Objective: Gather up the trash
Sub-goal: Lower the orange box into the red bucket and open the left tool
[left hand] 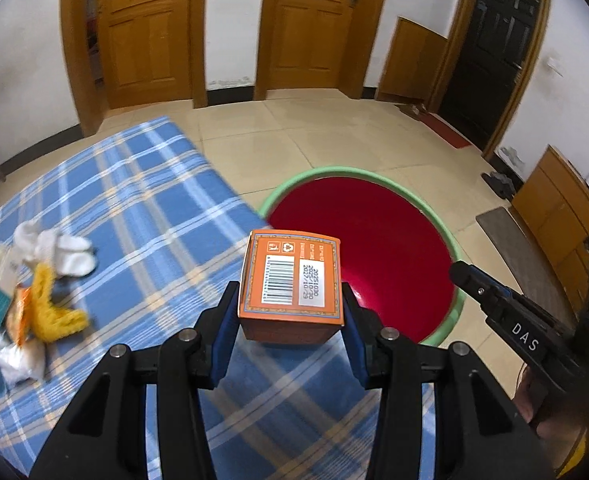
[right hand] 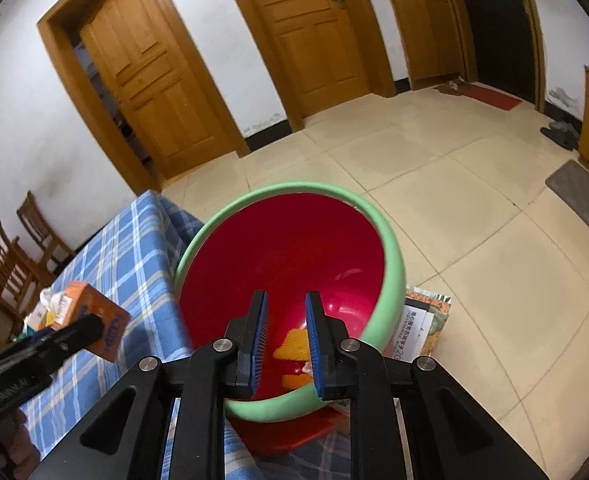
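- Orange cardboard, printed with a barcode and date label: the box (left hand: 292,282) sits gripped in the left gripper (left hand: 290,312), jaws pressed on its two side faces, above the near edge of the blue plaid surface (left hand: 134,208).
- It looks light and stiff but probably hollow, so a hard squeeze could dent the walls; flat opposite sides, low on the body as now, are the sound place to hold.
- The red basin (right hand: 390,264) with its green rim lies at about 1 o'clock from the box, close by.
- The right gripper (right hand: 286,340) hangs over the basin, jaws narrow and holding nothing; yellow scraps (right hand: 294,346) lie inside.
- More litter (left hand: 34,280), soft white tissue and yellow wrappers, waits at 9 o'clock on the surface; those will crumple and need a pinch at the bulk.
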A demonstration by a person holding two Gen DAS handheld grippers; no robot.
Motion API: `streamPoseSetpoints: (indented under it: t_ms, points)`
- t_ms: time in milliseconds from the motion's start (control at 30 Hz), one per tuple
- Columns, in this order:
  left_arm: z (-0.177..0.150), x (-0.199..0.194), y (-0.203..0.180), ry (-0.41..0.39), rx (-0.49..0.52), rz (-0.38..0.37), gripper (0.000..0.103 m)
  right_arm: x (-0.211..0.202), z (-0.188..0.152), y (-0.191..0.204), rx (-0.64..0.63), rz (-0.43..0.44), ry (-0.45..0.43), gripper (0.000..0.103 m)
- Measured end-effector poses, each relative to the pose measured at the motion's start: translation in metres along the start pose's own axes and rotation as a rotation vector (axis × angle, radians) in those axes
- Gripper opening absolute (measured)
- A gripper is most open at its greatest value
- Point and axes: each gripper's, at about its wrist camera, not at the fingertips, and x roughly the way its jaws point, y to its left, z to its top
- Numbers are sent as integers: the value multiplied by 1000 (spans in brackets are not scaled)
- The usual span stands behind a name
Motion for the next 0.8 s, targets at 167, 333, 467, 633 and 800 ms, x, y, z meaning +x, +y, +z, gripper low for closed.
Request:
streamPoseSetpoints:
  t_ms: [167,333,467,633,800]
  points:
    - [8,16,-16,8,37,-15,48,-5,2,-12,27,-18,-20,19]
    - [18,28,-27,13,54,-29,48,-7,4,-21,46,-33,-26,19]
    - [22,30,-32,8,63,-27,55,-6,4,-25,55,-34,-21,19]
    - [24,27,-32,8,51,-32,55,-7,4,-25,58,-34,-24,19]
    - [21,15,-24,-1,25,-29,55,-10,5,-21,48,-28,-28,19]
